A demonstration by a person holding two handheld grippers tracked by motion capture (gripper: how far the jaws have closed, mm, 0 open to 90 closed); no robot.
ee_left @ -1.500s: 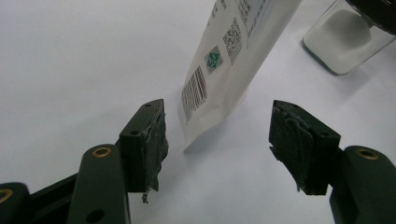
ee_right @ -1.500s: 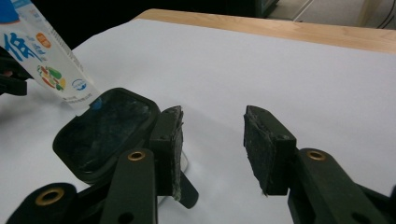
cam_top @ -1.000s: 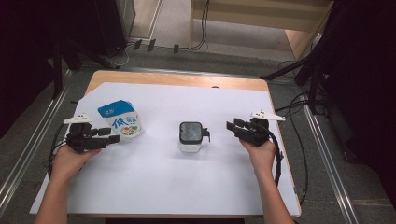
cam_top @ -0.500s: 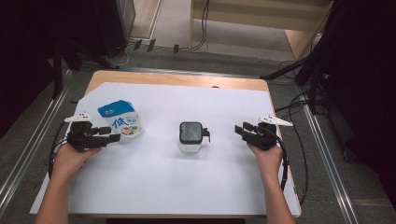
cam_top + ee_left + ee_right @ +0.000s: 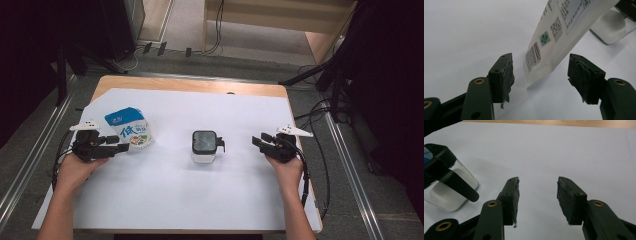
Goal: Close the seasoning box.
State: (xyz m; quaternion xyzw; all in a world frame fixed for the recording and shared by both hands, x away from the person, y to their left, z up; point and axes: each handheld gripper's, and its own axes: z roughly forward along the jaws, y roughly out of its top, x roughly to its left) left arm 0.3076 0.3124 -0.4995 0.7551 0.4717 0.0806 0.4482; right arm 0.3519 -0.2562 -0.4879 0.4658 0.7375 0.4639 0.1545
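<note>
A white and blue printed bag [image 5: 129,131] stands at the left of the white sheet. My left gripper [image 5: 123,147] points at its near side. In the left gripper view the bag's [image 5: 554,37] lower corner lies between the open jaws of that gripper [image 5: 540,58], and neither pad touches it. A clear jar with a black clip lid [image 5: 204,146] stands at the sheet's middle. My right gripper [image 5: 256,141] lies to the jar's right, a short way off and pointing at it. In the right gripper view this gripper [image 5: 538,181] is open over bare sheet, with the jar [image 5: 446,187] at the left.
A white sheet [image 5: 200,200] covers most of the wooden table [image 5: 190,85]. Cables trail from both grippers, and more lie on the floor behind and to the right. Metal rails [image 5: 350,170] run along both sides of the table.
The right gripper has drawn back a little to the right, away from the jar. The left gripper, the bag and the jar have stayed where they were.
</note>
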